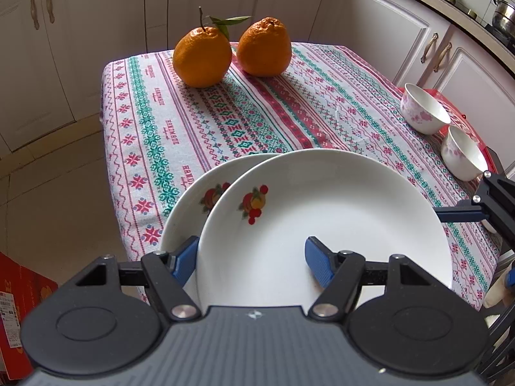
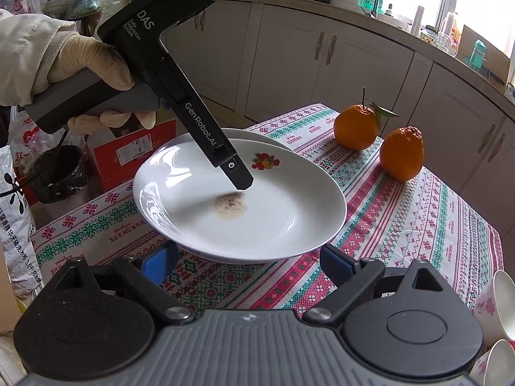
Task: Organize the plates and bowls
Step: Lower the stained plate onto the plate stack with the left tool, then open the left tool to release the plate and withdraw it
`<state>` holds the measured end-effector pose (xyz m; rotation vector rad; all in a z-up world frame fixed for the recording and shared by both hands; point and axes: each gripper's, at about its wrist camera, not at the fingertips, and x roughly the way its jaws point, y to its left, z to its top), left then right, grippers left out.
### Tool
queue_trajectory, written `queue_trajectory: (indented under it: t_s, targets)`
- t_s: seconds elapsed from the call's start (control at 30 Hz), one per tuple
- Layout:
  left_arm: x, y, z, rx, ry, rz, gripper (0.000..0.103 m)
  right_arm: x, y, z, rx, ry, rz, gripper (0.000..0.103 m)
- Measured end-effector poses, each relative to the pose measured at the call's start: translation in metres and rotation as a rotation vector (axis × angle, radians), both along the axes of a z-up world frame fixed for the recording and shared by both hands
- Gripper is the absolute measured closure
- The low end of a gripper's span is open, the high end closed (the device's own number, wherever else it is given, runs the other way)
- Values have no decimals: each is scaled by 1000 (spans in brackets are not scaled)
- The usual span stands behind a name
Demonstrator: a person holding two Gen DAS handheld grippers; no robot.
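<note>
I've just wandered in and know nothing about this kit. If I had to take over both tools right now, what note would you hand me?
Left gripper: jaws open over the upper plate, holding nothing.
Right gripper: jaws open beside that plate's opposite rim, holding nothing.
Plates: the upper plate sits off-centre on the lower plate and has a brown smear inside.
Bowls: far bowl and near bowl are side by side at the table edge, unstacked.
Done: plates overlapped.
Left: probably square the plates and nest the bowls.
</note>
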<state>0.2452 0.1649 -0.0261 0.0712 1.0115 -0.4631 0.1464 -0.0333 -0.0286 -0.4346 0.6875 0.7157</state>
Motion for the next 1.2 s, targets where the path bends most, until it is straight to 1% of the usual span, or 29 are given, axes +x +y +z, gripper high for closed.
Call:
queue_trajectory:
  t_s: [0.23, 0.37, 0.67, 0.73, 0.93, 1.07, 1.13, 1.2]
  targets:
    - [-2, 3, 5, 10, -24, -2, 33, 0, 3, -1, -8, -12, 5, 6]
    - [-2, 6, 4, -5, -27, -1, 31, 0, 5, -2, -25, -27, 10, 4]
    - [-4, 6, 5, -5, -37, 1, 29, 6, 6, -6, -17, 1, 5, 4]
    - [-6, 6, 8, 3, -56, -6, 24, 7, 6, -6, -19, -1, 8, 4]
    - [-6, 9, 11, 2, -73, -9, 22, 9, 12, -8, -46, -12, 23, 2]
    - [-9, 9, 12, 17, -98, -1, 20, 9, 5, -6, -26, 3, 2, 2]
    - [-10, 9, 13, 28, -109, 7, 16, 9, 0, -5, -21, 4, -16, 1]
    - [-10, 11, 15, 16, -118, 17, 16, 9, -7, -4, -8, 9, -32, 0]
